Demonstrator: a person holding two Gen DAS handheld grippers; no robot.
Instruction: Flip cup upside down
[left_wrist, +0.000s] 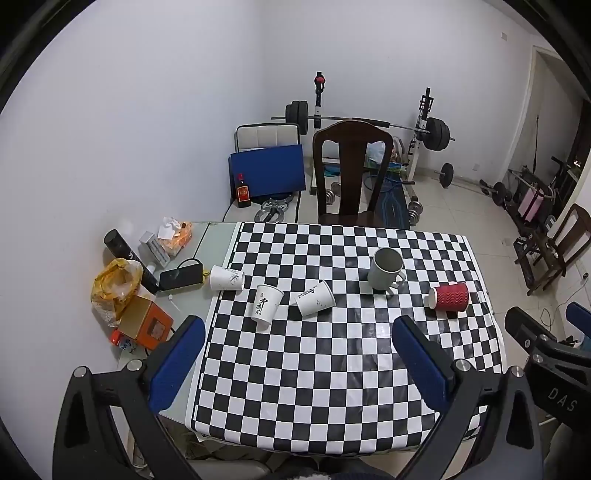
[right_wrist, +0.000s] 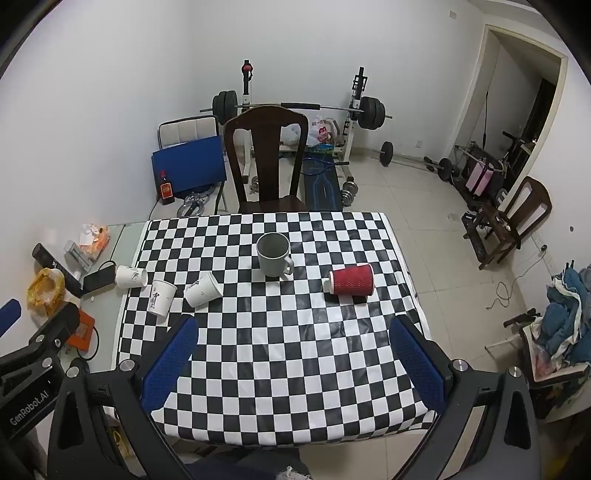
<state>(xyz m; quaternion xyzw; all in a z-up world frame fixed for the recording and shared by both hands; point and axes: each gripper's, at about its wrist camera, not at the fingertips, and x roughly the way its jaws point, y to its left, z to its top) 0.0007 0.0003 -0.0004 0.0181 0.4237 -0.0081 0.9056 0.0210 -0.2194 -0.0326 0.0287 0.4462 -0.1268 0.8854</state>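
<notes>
Cups all over this checkered table, but only two stand mouth-up: the grey mug out in the middle and a white paper cup near the left edge. Red ribbed cup and two more white paper cups already lie on their sides. My guess is the mug's the one to flip, though the paper cup could be it too.

Both claws hover back at the near edge, well apart from everything. Left claw is spread wide with nothing in it, right claw same deal.

If I were doing it, I'd bring the right claw in since the mug sits pretty much dead ahead of it. Handle points toward the near right, so come at the body from the sides and stay off the handle. Squeeze low-ish on the wall, lift it clear of the cloth before rolling the wrist over, otherwise the rim drags and it skids. Ceramic looks smooth, so grip firmly.
</notes>
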